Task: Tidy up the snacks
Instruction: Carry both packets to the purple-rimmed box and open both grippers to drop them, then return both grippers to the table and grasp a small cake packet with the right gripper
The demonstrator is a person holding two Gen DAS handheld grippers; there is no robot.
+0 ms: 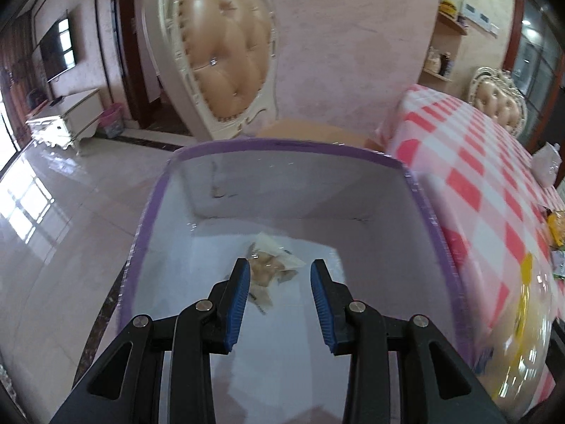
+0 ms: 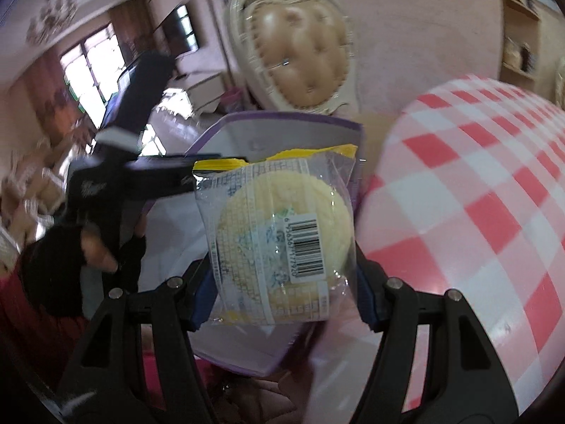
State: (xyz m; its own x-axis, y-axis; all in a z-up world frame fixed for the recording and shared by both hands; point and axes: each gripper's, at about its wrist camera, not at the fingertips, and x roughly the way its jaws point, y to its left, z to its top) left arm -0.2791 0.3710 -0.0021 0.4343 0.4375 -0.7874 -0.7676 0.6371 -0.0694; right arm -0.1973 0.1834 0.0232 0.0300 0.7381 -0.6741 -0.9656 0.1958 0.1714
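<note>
Left wrist view: left gripper (image 1: 279,282) poised over a purple-rimmed white box (image 1: 353,190), blue pads parted, nothing between them. On the box floor just beyond the fingertips, one clear-wrapped snack (image 1: 272,265). To the right, a table under a pink-and-white checked cloth (image 1: 476,176); behind, a cream tufted chair (image 1: 219,56).

Right wrist view: right gripper (image 2: 282,275) clamped about half-wide on a wrapped round yellow cake (image 2: 282,233), barcode facing up, held above the same box (image 2: 293,130). At left, a gloved hand (image 2: 95,247) gripping the other tool, blurred.
</note>
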